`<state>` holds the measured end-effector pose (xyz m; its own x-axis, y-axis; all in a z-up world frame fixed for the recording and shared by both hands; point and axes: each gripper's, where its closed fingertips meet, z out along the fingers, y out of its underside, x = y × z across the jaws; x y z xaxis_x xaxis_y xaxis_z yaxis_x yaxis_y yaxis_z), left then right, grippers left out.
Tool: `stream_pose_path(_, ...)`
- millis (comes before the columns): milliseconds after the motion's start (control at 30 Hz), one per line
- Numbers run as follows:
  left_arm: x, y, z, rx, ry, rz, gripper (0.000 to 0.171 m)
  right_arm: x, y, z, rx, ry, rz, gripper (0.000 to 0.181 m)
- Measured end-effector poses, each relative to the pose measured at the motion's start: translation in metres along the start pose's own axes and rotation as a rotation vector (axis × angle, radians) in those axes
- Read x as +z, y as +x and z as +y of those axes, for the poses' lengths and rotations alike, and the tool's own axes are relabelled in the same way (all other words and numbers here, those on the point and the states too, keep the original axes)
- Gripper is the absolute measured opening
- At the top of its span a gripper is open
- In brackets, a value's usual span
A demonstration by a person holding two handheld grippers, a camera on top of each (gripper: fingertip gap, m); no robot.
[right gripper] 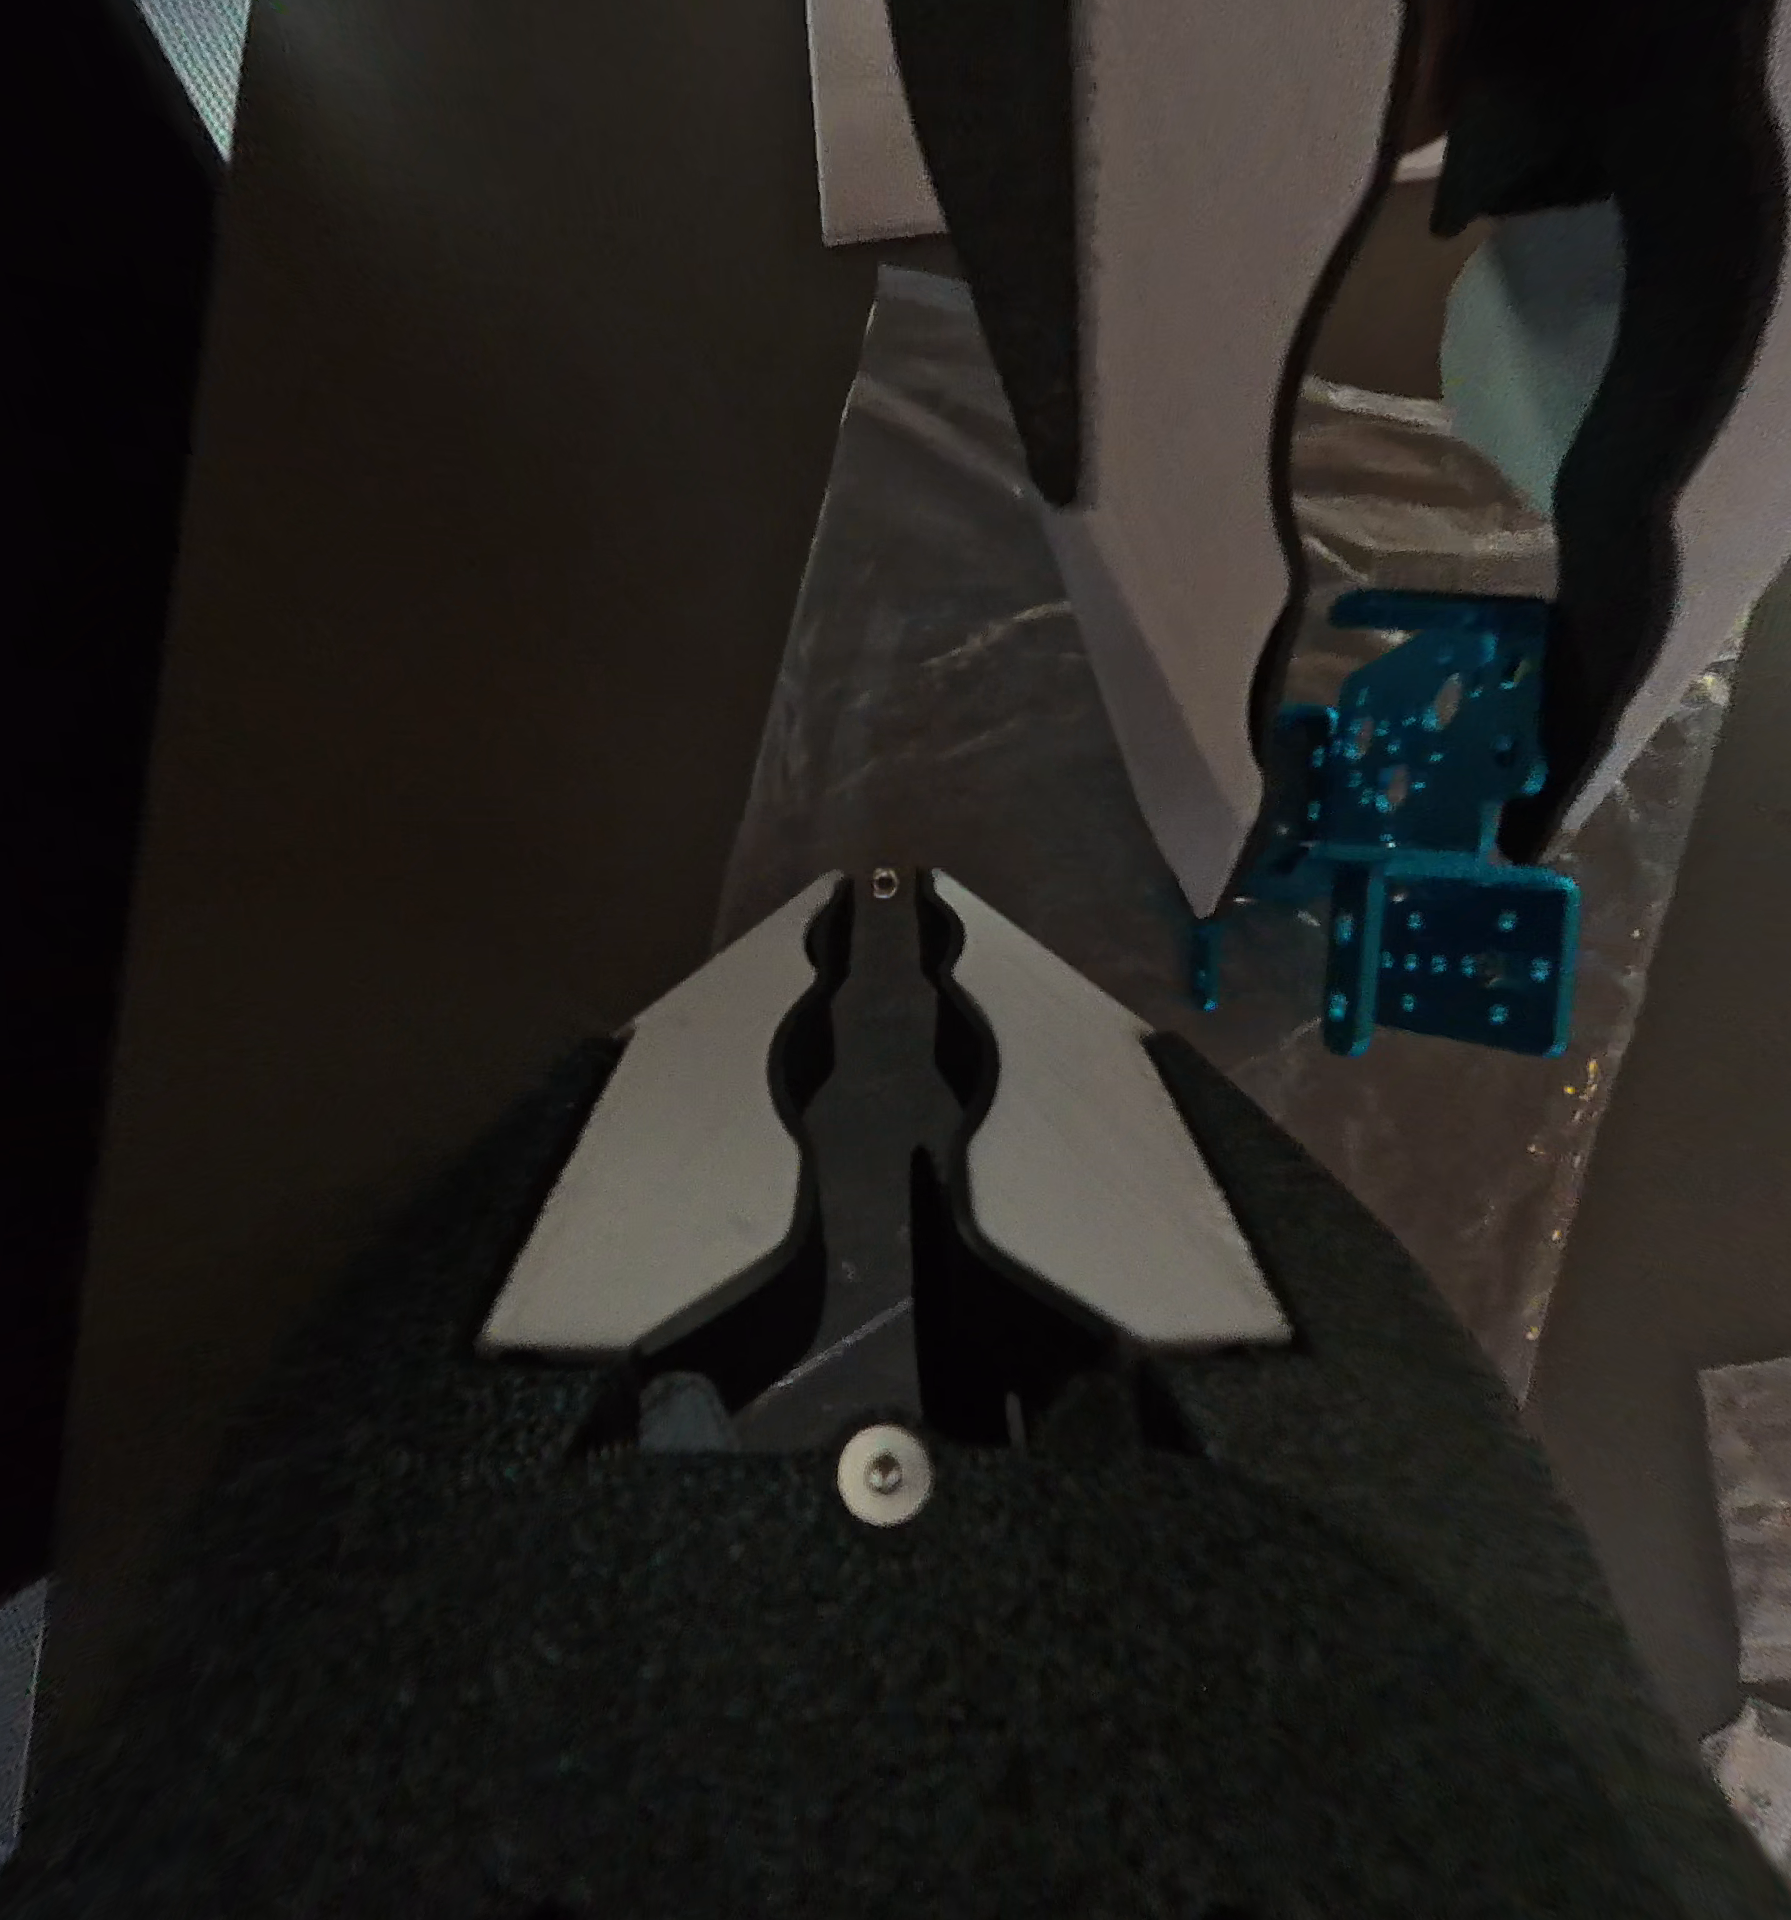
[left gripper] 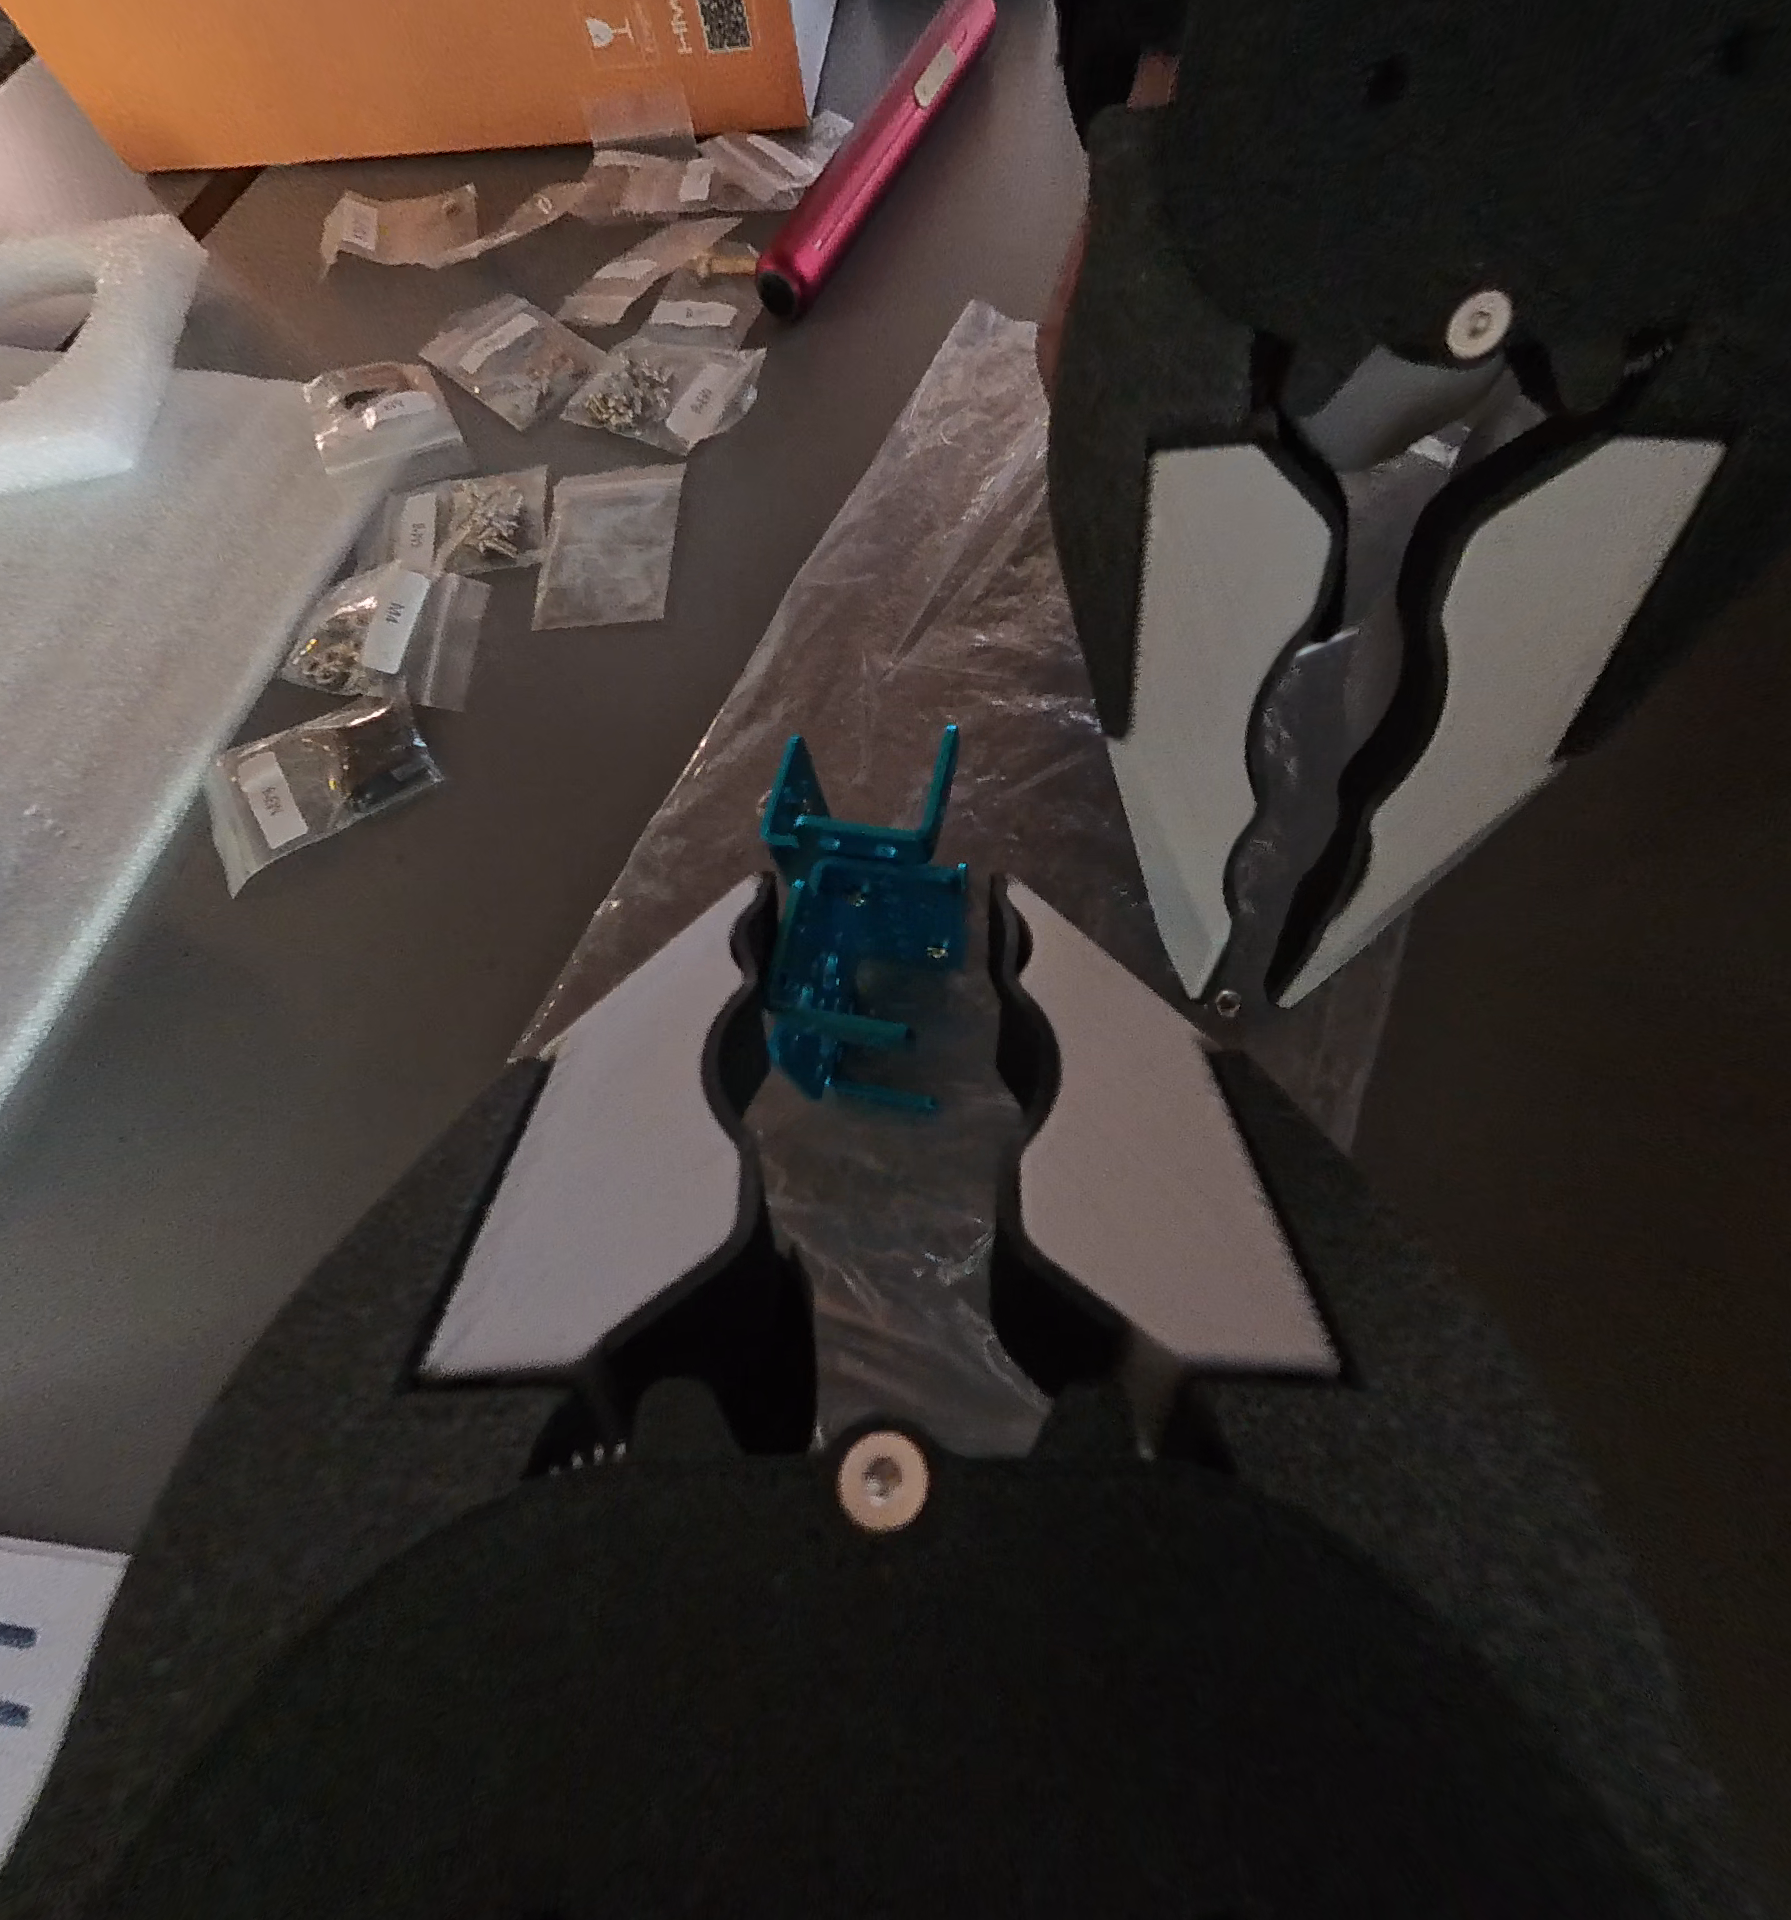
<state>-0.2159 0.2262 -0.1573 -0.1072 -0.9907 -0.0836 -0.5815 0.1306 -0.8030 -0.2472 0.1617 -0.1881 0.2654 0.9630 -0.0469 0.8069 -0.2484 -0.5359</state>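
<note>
The blue metal bracket assembly [left gripper: 860,966], several perforated plates joined at right angles, sits between the fingers of my left gripper [left gripper: 880,894]. The jaws stand fairly wide but bear on both its sides, so I read it as clamped. In the right wrist view it seems to hang clear of the surface below, over a crinkled clear plastic bag [left gripper: 932,582] spread on the grey table [left gripper: 195,1143].

Just beside it, my right gripper [right gripper: 883,896] is drawn almost together, and a small socket-head screw [left gripper: 1226,1000] is pinched at its very tips. The screw is near the bracket's edge but apart from it.

Further out on the left lies a scatter of small zip bags [left gripper: 486,520] with white labels. Most hold little heaps of pale screws, one holds darker hardware [left gripper: 371,758], and one [left gripper: 610,551] looks nearly flat; I cannot tell what is in it. Beyond them are a magenta cylindrical tool [left gripper: 870,156], an orange cardboard box [left gripper: 351,73] and a white foam block [left gripper: 39,343].
</note>
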Motion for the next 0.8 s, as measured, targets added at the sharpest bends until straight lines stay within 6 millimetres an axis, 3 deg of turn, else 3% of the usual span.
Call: stream_pose_path(800,-0.007,0.004,0.014,0.044,-0.009,0.016,0.036,0.005,-0.001,0.005,-0.138,-0.252,-0.040,0.002)
